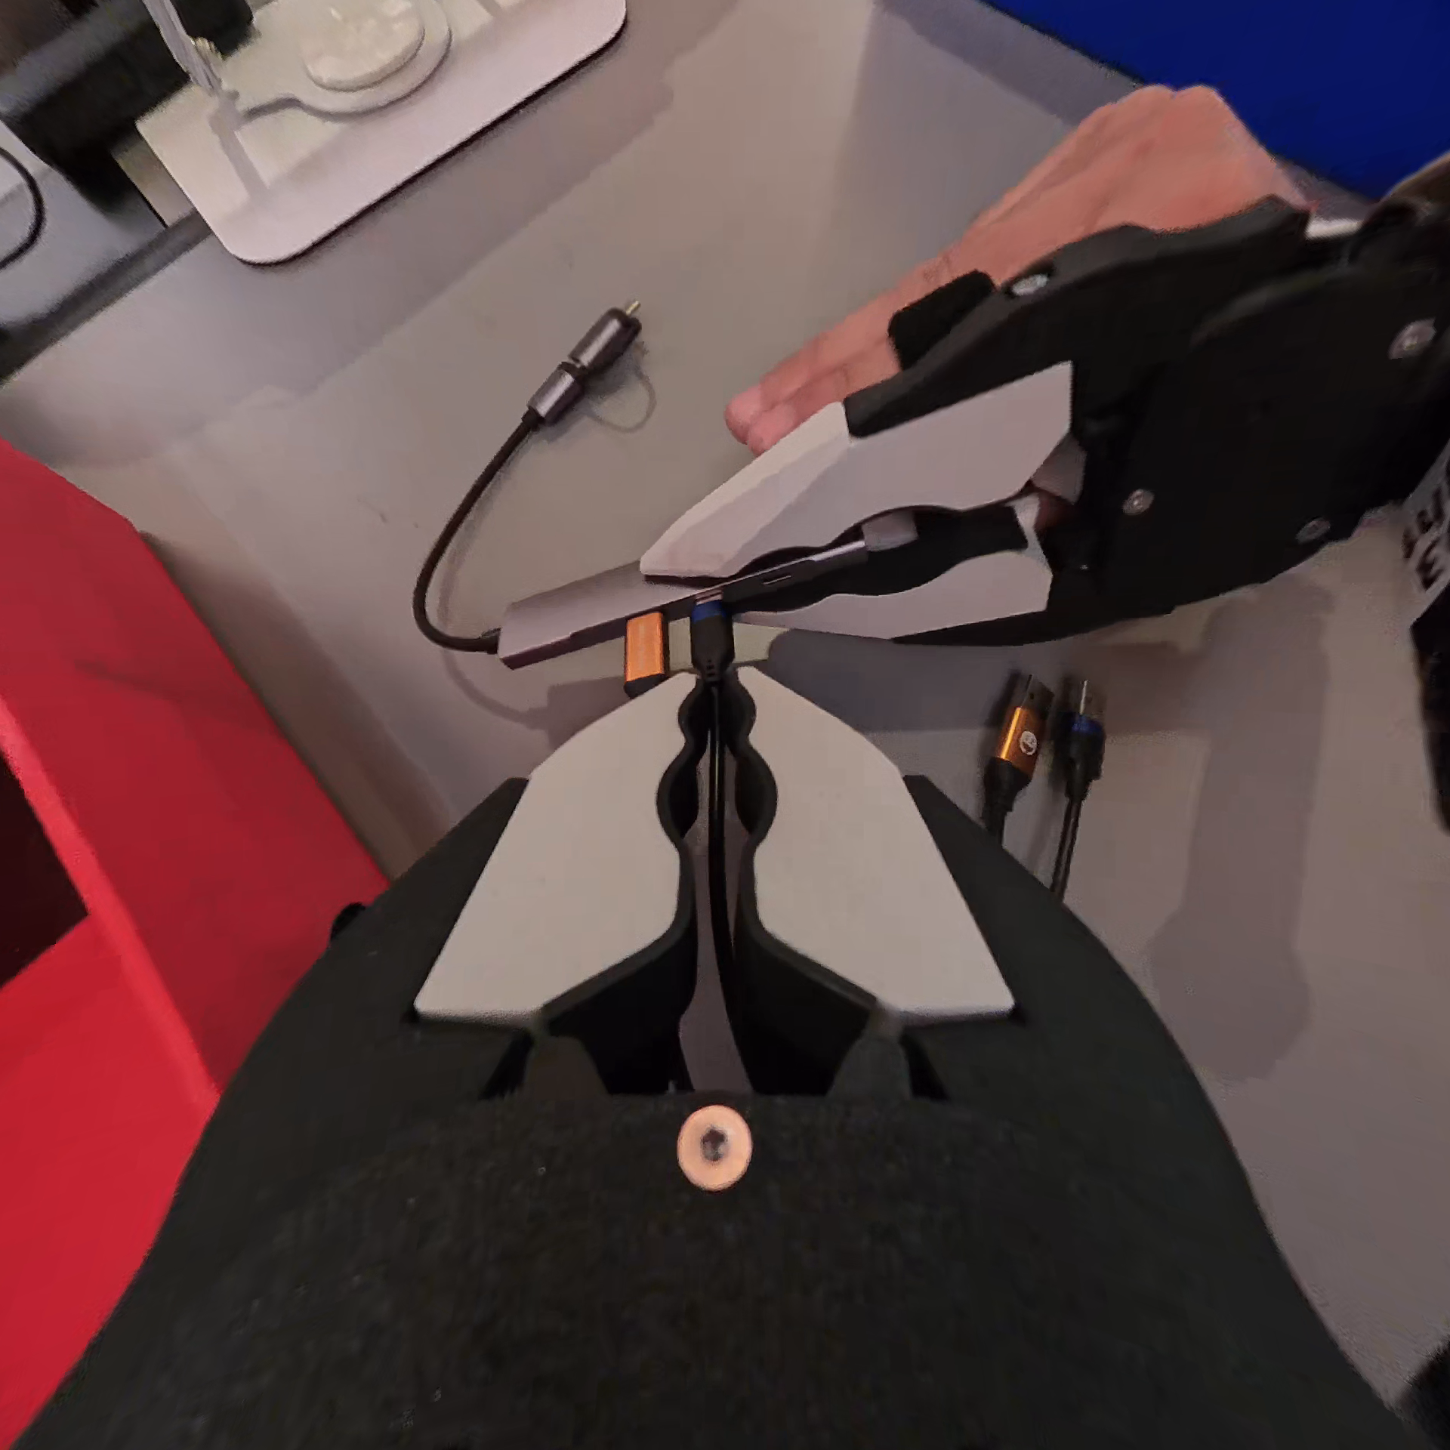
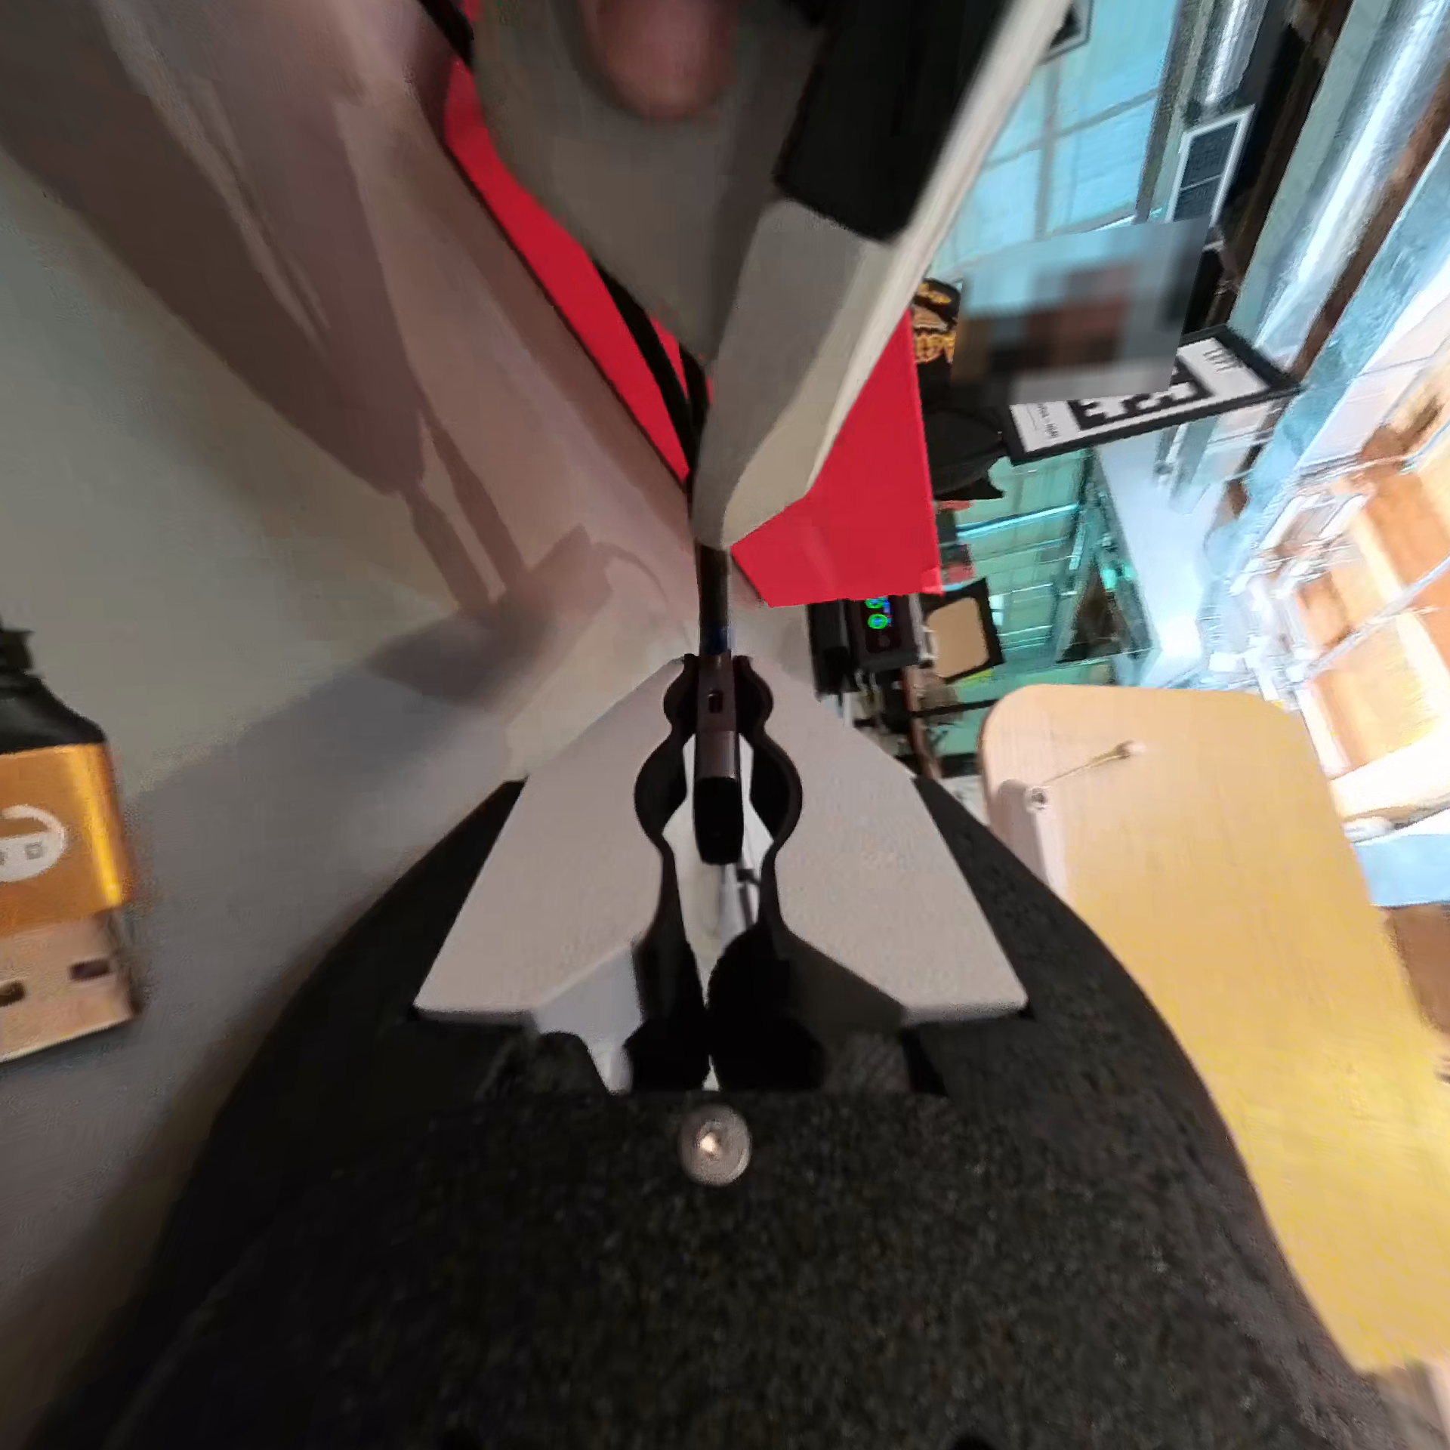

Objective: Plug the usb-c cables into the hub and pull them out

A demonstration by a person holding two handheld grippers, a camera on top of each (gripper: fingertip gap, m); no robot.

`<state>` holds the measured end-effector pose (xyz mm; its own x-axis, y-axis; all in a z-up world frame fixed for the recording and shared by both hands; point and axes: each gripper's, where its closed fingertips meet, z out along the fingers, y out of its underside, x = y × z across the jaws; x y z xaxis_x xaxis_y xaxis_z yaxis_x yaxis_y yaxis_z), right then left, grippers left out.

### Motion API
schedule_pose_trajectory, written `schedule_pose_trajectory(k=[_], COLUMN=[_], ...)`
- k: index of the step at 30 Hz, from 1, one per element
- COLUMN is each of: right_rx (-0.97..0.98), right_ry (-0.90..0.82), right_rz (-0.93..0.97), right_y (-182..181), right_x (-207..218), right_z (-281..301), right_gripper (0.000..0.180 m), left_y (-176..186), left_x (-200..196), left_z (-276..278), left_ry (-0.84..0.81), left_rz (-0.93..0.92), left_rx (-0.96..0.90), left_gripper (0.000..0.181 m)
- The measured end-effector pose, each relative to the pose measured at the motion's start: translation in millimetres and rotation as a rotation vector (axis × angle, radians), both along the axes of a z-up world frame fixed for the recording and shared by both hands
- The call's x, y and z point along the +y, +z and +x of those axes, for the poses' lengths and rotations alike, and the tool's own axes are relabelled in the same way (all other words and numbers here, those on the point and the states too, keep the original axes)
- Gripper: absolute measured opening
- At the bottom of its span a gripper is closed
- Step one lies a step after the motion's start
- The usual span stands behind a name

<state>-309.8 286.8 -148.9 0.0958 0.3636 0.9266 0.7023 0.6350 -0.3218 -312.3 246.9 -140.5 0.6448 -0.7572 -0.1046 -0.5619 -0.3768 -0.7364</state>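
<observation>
Two grippers, one small hub in the middle of the frame.

My right gripper (image 1: 667, 569) is closed flat on the grey hub (image 1: 581, 628). My left gripper (image 1: 714, 675) pinches the thin black cable (image 1: 715, 824) just behind its blue-ringed plug (image 1: 710, 639), which sits in the hub beside an orange plug (image 1: 647, 655). I think the hub is light and slides easily, and the cable is floppy, so I should grab the hard plug.

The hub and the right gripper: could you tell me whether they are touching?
Touching. In the left wrist view the right gripper is shut on the grey hub, its fingers pressing above and below.
</observation>
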Motion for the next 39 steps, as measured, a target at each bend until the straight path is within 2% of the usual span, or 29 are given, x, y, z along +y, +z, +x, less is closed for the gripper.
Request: schedule_pose_trajectory(k=[1,5,13,16,20,24,25,27,28,31,36,39], right_rx=[0.027,0.043,0.053,0.033,0.069,0.067,0.09,0.114,0.118,0.24,0.528,0.651], right_ry=[0.008,-0.036,-0.069,-0.1,-0.109,-0.059,-0.038,-0.038,-0.048,-0.075,-0.151,-0.174], right_rz=[-0.038,-0.034,-0.005,0.03,0.031,0.126,0.14,0.157,0.138,-0.002,-0.414,-0.644], right_y=[0,4,10,11,18,25,29,34,33,42,91,136], right_x=[0,5,10,12,13,10,8,7,9,12,16,11], right_z=[1,4,7,9,12,12,12,13,14,22,45,69], right_gripper=[0.008,0.008,0.008,0.008,0.008,0.008,0.009,0.009,0.009,0.008,0.008,0.008], left_y=[1,3,6,6,12,20,26,47,61,80,47,36], left_x=[1,8,14,15,16,10,5,-12,-23,-58,-96,-104], left_z=[1,3,6,7,10,12,12,13,11,-13,-42,-30], left_ry=[0.005,0.08,0.11,0.104,0.093,0.059,0.053,0.034,0.024,0.064,0.156,0.098], left_rz=[0.017,0.037,0.101,0.135,0.119,0.142,0.139,0.114,0.108,0.115,0.105,0.046], left_rx=[0.002,-0.071,-0.068,-0.036,-0.107,-0.155,-0.188,-0.299,-0.369,-0.479,-0.539,-0.533], left_gripper=[0.003,0.003,0.003,0.003,0.003,0.003,0.004,0.019,0.029,0.033,0.033,0.033])
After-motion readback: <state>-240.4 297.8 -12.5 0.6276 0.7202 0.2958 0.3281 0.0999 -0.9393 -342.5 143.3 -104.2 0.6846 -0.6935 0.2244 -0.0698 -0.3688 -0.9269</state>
